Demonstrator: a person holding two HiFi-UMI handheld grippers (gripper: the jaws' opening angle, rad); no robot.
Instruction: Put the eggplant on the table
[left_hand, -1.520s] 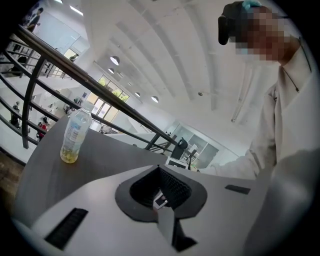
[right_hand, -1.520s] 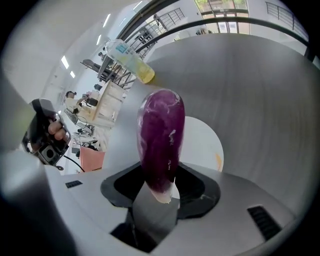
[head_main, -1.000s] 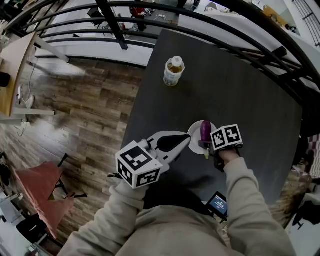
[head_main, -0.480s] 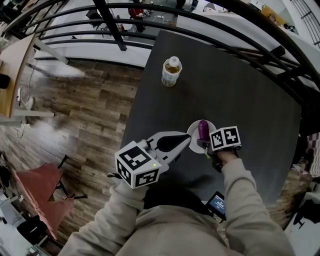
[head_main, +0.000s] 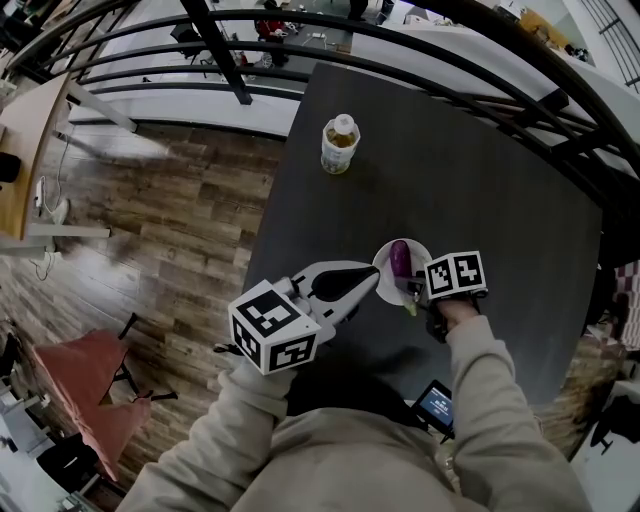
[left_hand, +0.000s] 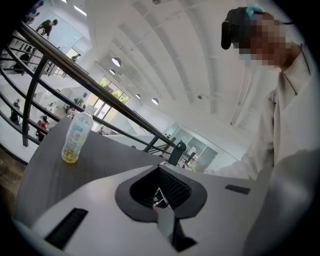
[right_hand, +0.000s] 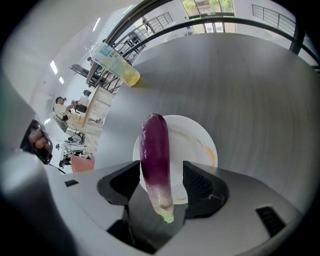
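Opening wider at the right tongs (right_hand: 162, 183) than a second back, astride the eggplant (right_hand: 155, 150) near its pale stem end without pinching it. Pressed together and empty at the left tongs (left_hand: 161, 196), parked beside the plate (right_hand: 201, 145), unmoved. Still lying along that plate, stem end hanging past the rim, not yet on the table (right_hand: 250, 90). Looks like readying a grab; lifting and setting down both still ahead.

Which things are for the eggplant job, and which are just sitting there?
For the job: eggplant, white plate under it, table, right tongs opening around the eggplant.
Just lying about: bottle, red chair.
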